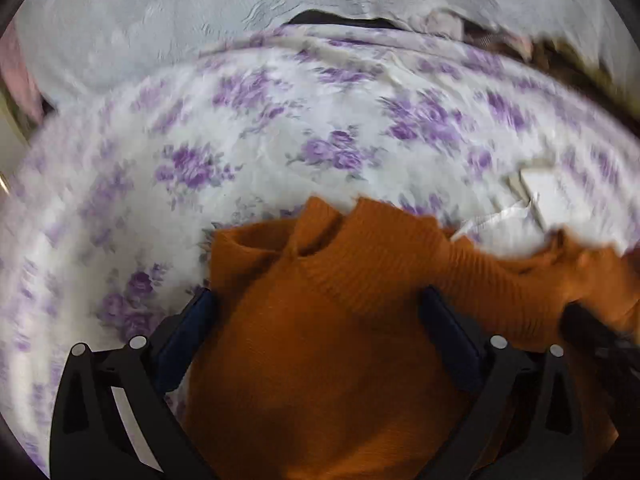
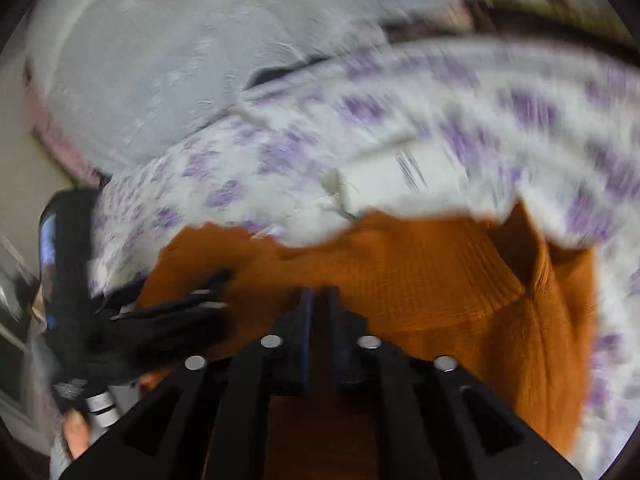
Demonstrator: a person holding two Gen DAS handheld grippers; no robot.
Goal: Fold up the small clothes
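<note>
Orange sweater (image 2: 440,280) clamped in right gripper (image 2: 319,300); left gripper (image 1: 316,312) apart; no legible writing.

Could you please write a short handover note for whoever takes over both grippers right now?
Left gripper: jaws wide open, orange knit sweater lying between them, not pinched.
Right gripper: shut on the sweater's fabric.
The sweater lies bunched on the purple floral bedsheet; a white folded item sits just beyond it.
Done: no neat fold visible.
Left: spread it flat, then fold.
</note>
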